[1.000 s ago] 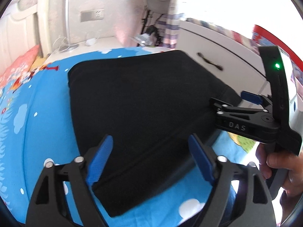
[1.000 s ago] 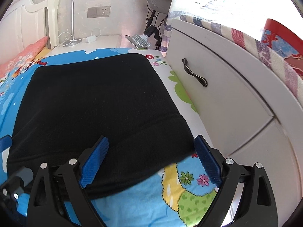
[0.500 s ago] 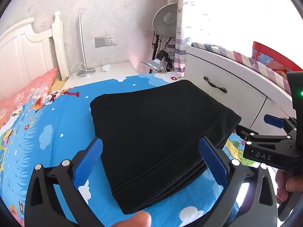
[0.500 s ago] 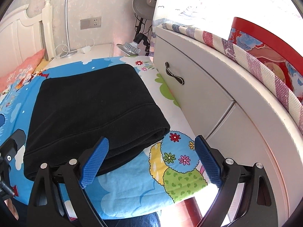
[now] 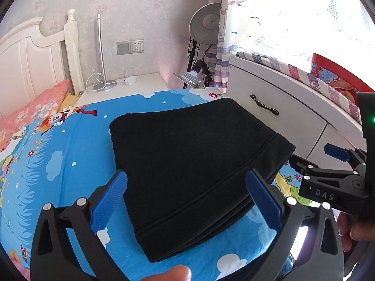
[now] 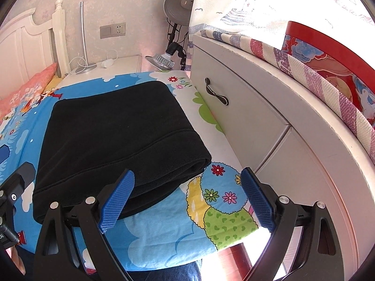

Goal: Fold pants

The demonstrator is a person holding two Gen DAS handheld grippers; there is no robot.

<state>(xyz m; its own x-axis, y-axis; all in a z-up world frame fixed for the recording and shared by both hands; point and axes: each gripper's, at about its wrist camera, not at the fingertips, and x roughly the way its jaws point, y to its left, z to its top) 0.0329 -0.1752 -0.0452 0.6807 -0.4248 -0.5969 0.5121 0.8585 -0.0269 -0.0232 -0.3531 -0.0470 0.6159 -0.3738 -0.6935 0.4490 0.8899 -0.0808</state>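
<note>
The black pants [image 5: 192, 164] lie folded into a thick rectangle on the blue cartoon bedsheet [image 5: 65, 164]; they also show in the right wrist view [image 6: 112, 135]. My left gripper [image 5: 186, 196] is open and empty, held above the pants' near edge. My right gripper [image 6: 187, 196] is open and empty, held above the bed's near right corner, just off the pants' right corner. The right gripper also shows at the right of the left wrist view [image 5: 328, 164].
A white drawer cabinet [image 6: 257, 117] with a black handle stands close along the bed's right side. A nightstand [image 5: 121, 86] with a lamp and a fan stand at the back. A pink pillow [image 5: 30, 114] and white headboard are at far left.
Both grippers have pulled back and up from the pants, letting the folded stack rest on the bed. More of the bed and room shows now.
</note>
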